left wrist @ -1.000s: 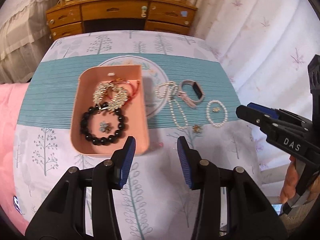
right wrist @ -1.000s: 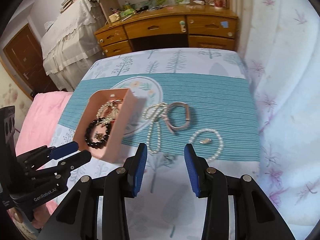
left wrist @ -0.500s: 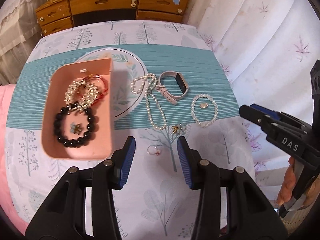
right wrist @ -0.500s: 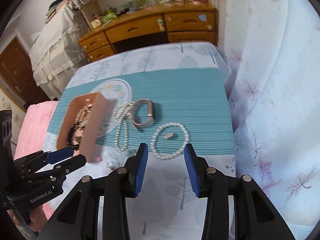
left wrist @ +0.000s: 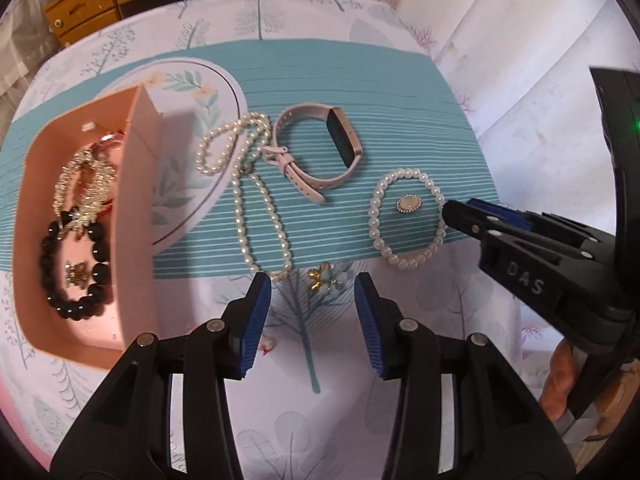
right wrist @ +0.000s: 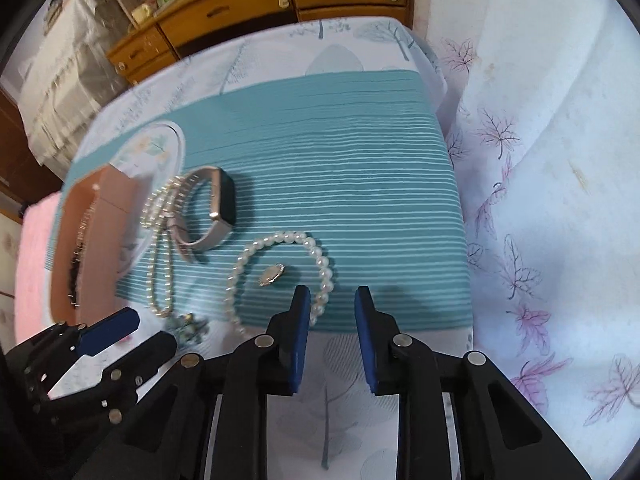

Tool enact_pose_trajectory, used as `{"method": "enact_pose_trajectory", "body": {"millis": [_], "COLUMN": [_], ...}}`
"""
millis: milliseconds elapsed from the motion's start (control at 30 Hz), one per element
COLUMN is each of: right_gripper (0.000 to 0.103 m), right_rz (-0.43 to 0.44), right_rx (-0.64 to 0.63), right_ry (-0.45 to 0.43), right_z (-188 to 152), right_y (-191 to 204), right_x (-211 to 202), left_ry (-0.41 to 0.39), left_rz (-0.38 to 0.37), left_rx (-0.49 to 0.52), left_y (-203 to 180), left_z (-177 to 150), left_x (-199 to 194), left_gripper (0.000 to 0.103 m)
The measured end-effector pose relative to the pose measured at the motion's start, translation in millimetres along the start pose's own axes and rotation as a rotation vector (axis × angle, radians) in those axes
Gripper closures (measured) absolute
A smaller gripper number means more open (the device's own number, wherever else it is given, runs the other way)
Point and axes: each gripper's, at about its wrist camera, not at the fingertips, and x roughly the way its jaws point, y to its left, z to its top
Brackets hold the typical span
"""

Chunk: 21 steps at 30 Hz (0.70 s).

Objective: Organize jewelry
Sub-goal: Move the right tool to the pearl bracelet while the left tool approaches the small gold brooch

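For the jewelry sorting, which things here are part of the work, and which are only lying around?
Part of the job:
pink tray
pearl necklace
pearl bracelet
oval brooch
pink watch
flower earring
black bead bracelet
left gripper
right gripper

Just lying about:
wooden dresser
patterned tablecloth

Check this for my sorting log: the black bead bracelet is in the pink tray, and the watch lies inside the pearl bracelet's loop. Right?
Not quite. The black bead bracelet is in the pink tray, but a small oval brooch, not the watch, lies inside the pearl bracelet. The left wrist view shows it.
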Motion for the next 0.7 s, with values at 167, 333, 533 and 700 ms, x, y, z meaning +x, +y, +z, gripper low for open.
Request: {"method": "enact_pose_trajectory", "body": {"millis": [167,333,533,700], "right_gripper": [0.085,0.093,0.095,0.095], "right_rz": [-0.032,-0.091,-0.095,-0.064], "right_rx": [-0.030,-0.080,-0.110,-0.089], "right_ry": [0.030,0.042,0.051,0.049], "right_z": [13.9,22.9,21.0,14.4], "right_y": [11.4,25.5,27.9,21.3], "right_x": [20.7,28.8,31.6,28.9], "left_ry": [0.029,0.024,0.024,0.010], "left_rz": [0.001,0.001,0.007,0.023], "left_rx": [-0.015,-0.022,-0.003,0.024], "left_y": [1.6,4.3,0.2,-9.7], "left_z": [5.5,8.1,7.5,7.4], "left_x": [14.5,16.6,17.8,17.1], "left_gripper": [0.063,0.063,0.063,0.063]}}
